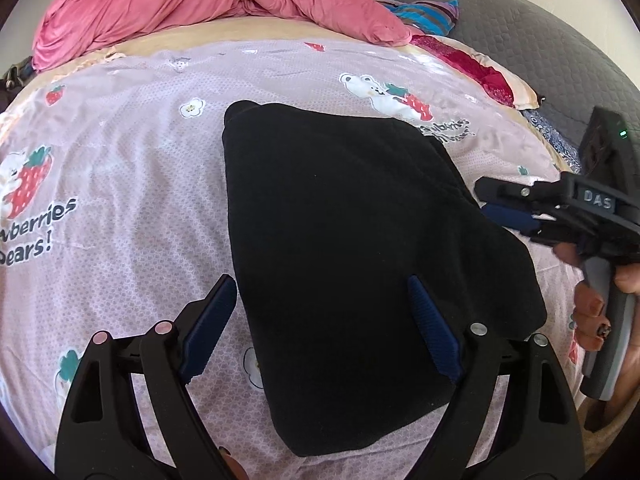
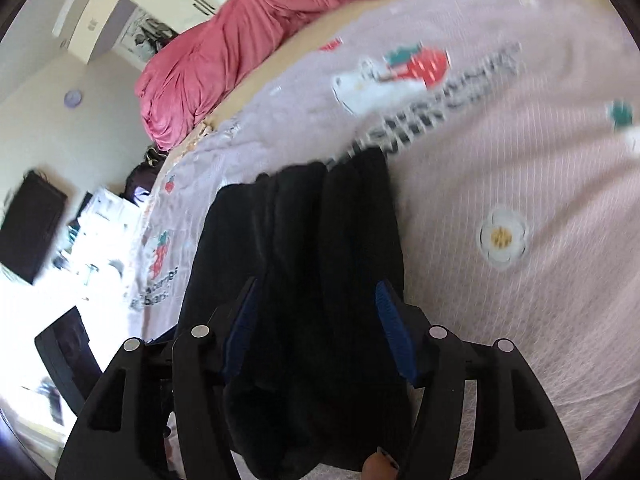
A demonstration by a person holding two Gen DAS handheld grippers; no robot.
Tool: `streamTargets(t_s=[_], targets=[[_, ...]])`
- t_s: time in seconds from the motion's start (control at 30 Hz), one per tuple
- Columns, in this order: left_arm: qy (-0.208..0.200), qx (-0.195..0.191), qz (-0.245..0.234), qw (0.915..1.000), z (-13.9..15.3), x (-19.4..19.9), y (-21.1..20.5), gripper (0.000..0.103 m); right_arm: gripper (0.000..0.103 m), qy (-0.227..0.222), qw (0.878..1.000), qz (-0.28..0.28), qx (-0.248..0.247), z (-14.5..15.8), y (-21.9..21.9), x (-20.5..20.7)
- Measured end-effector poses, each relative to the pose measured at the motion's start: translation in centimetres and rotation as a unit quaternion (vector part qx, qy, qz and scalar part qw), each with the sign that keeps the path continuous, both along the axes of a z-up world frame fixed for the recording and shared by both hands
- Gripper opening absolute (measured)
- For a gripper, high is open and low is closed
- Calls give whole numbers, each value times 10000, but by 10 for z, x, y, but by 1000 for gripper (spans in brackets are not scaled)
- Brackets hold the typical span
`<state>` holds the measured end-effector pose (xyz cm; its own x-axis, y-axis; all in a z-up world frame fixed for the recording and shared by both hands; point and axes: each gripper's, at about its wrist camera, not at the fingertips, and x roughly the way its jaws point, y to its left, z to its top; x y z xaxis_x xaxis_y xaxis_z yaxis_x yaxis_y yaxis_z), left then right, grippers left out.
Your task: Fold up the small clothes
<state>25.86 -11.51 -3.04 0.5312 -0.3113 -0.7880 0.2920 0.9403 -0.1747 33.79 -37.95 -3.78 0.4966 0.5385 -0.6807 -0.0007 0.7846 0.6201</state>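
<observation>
Black garment [image 1: 352, 264] lies folded flat on the pink sheet [image 1: 132, 184]. My left claw [image 1: 320, 320] hangs spread wide above its near edge, gripping nothing. My right claw [image 1: 496, 204] sits at its right edge; whether it grips, I cannot tell. Right view blurred.

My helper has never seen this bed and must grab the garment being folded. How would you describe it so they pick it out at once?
Start at the bed sheet, pale lilac and printed with bears and strawberries. Near its middle, in front of the rumpled pink blanket, lies the black garment, folded flat. It is the only plain black cloth there, with no print.
</observation>
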Motion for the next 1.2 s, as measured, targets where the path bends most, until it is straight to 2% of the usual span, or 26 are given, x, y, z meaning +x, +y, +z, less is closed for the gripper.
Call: streamTargets(t_s=[0.1, 0.27, 0.4, 0.5, 0.53, 0.57, 0.6, 0.67, 0.83, 0.93, 1.0, 1.1, 1.2], targets=[[23, -20, -4, 10000, 0, -1, 1, 79, 59, 88, 9993, 74, 346, -6, 2, 2], [37, -55, -7, 10000, 0, -3, 4, 80, 59, -40, 9974, 172, 695, 2, 7, 1], [47, -55, -1, 10000, 0, -4, 3, 80, 59, 116, 9988, 220, 421, -4, 16, 6], [43, -43, 16, 10000, 0, -4, 4, 81, 59, 149, 9983, 216, 514, -8, 17, 10], [39, -35, 20, 10000, 1, -4, 3, 81, 56, 107, 9983, 233, 527, -8, 18, 11], [34, -24, 23, 10000, 1, -4, 2, 81, 46, 66, 9983, 271, 519, -7, 20, 12], [30, -4, 32, 10000, 2, -4, 2, 81, 34, -7, 9984, 356, 439, -5, 24, 13], [21, 26, 49, 10000, 3, -3, 1, 81, 25, -160, 9987, 434, 222, 0, 31, 13], [-2, 6, 42, 10000, 10, -2, 0, 81, 21, -1045, 9919, 594, -402, 40, 46, -1], [112, -273, -51, 9996, 16, -1, -3, 81, 20, -1393, 9839, 591, -947, 59, 50, -9], [204, -280, -94, 9994, 15, 0, -7, 82, 20, -1377, 9824, 566, -1131, 56, 47, -7], [264, -56, -158, 9995, 7, 0, -18, 85, 20, -1040, 9848, 501, -1297, 35, 40, 0], [242, 78, -192, 9995, 2, -3, -23, 87, 20, -662, 9893, 433, -1226, 11, 33, 5]])
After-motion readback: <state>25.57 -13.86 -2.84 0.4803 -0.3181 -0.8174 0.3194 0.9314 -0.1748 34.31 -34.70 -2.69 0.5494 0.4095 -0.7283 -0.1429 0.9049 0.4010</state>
